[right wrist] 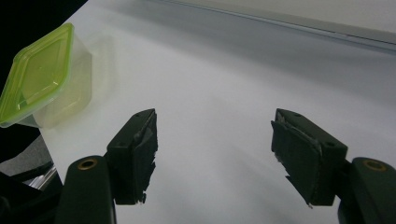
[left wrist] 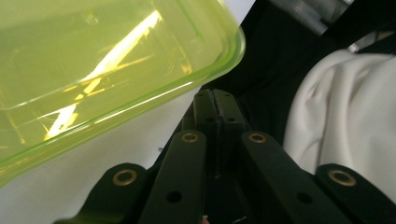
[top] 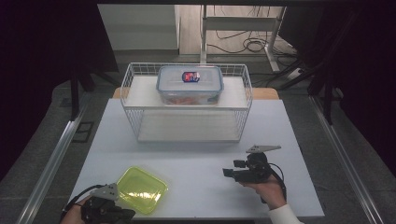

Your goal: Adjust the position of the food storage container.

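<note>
left tongs (left wrist: 215, 100) closed and empty beside green-lidded box (top: 141, 189), right tongs (right wrist: 215, 154) wide open over table (top: 201, 154)

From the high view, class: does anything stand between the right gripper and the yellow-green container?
Nothing visible does. The right gripper points left across bare white table toward the yellow-green container. Its jaws are open and empty. The left gripper, shut, sits at the container's near-left edge, not between them.

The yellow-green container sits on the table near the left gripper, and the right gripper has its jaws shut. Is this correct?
Not quite. The right gripper has its jaws open, wide apart with nothing between them, as the right gripper view shows. The yellow-green container does sit on the table near the left gripper.
</note>
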`<state>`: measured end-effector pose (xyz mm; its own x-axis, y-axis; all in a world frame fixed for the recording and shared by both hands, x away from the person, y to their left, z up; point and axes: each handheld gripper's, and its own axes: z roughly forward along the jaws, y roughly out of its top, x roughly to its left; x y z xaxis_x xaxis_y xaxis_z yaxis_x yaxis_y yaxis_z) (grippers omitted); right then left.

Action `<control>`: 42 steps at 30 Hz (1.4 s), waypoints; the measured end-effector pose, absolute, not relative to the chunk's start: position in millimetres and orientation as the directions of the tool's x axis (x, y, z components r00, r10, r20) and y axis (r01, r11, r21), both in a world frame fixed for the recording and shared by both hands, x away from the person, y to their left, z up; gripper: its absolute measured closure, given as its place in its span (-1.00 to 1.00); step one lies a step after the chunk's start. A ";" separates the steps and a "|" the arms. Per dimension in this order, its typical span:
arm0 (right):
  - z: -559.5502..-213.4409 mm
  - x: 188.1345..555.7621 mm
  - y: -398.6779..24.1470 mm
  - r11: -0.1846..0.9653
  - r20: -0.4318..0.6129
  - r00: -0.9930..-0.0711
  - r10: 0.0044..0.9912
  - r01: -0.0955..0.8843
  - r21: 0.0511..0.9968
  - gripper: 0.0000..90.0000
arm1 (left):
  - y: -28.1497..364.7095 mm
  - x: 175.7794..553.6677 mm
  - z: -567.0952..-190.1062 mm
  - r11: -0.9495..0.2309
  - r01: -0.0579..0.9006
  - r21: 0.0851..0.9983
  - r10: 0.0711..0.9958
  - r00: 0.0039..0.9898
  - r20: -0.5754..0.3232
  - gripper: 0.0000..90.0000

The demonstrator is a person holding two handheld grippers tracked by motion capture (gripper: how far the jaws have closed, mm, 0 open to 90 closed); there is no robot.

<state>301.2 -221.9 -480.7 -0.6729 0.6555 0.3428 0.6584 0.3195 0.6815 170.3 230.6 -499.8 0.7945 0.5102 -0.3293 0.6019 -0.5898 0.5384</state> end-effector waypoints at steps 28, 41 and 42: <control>-479.6 303.5 -226.6 0.309 0.350 -0.666 0.659 0.664 0.681 -0.31 | 236.7 191.6 -473.7 -0.422 0.645 0.637 0.604 0.724 -0.333 1.00; -479.2 304.3 -229.1 0.303 0.349 -0.660 0.665 0.666 0.681 -0.31 | 306.6 217.7 -492.9 -0.249 0.776 0.579 0.815 0.491 -0.308 1.00; -479.2 304.4 -229.1 0.302 0.350 -0.659 0.665 0.667 0.681 -0.31 | 306.6 219.8 -497.2 -0.248 0.786 0.567 0.820 0.481 -0.309 1.00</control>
<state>304.4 -229.1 -479.2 -0.6593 0.6654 0.3502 0.6669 0.3024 0.6810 219.8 306.6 -497.2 0.4814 0.8203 -0.3089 0.7859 -0.2478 0.5666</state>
